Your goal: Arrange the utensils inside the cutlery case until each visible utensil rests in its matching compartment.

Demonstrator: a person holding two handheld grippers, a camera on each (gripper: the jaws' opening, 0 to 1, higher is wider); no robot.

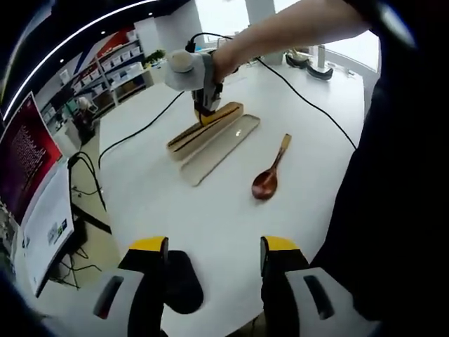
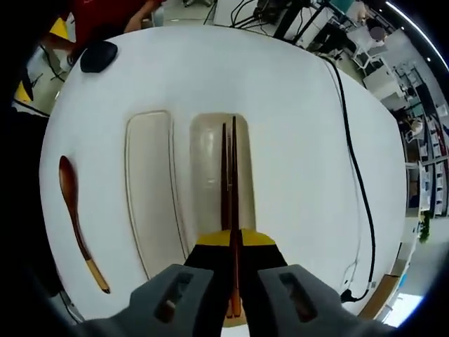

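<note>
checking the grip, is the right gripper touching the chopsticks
Touching: in the right gripper view the right gripper is shut on the chopsticks.

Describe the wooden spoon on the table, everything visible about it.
The wooden spoon is dark reddish-brown at the oval bowl and along the slim handle, which lightens to pale tan at its tip. It looks like glossy, lacquered wood. It lies flat on the white table, outside the cutlery case, beside the case lid and roughly parallel to it, apart from both. Neither gripper touches it.
</note>
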